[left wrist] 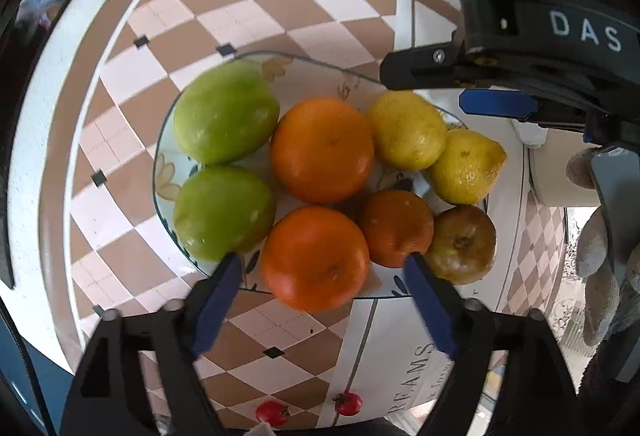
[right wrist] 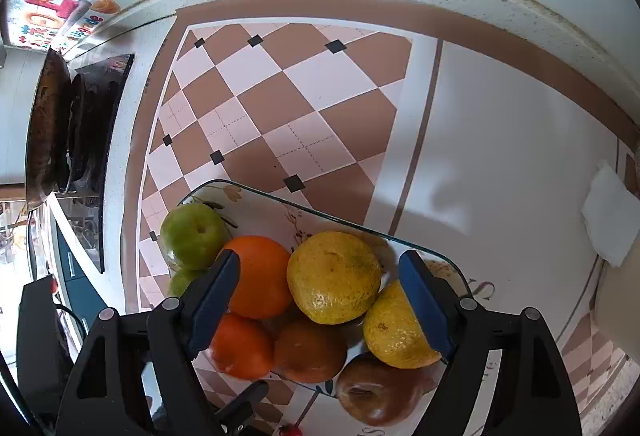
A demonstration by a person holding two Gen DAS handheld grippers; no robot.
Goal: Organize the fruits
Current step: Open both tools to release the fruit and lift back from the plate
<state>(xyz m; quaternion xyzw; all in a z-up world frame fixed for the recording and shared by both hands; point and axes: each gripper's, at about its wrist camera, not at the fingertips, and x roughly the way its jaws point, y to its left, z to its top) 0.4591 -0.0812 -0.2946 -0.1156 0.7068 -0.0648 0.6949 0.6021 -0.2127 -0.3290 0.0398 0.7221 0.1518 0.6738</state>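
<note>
A: Where's the fruit?

B: All of it sits on a glass plate [left wrist: 164, 171] with a leaf print, on the counter [left wrist: 280, 7], which is covered by a brown and pink checked cloth. In the left wrist view the two green apples [left wrist: 226, 111] are at the plate's nine o'clock side, touching each other. Two bright oranges [left wrist: 322, 149] fill the middle, one toward twelve, one toward six. A darker orange [left wrist: 396, 228] lies just beside them at about four o'clock.

A: And the yellow ones?

B: Two lemons [left wrist: 406, 131] touch at the plate's two o'clock edge. A brownish apple [left wrist: 462, 244] is at four o'clock, against the darker orange.

A: What about the claws?

B: The left claw [left wrist: 320, 264] stands apart, its blue fingers on either side of the nearer bright orange, not pressing on it that I can see. The right claw [right wrist: 320, 268] is also apart, over the plate's lemon side; one finger covers part of a lemon, but I cannot tell if it touches. It gives no grip.

A: Anything else nearby?

B: In the right wrist view a dark pan [right wrist: 50, 127] on a stove is at nine o'clock, and a white folded cloth [right wrist: 610, 215] at three o'clock.
</note>
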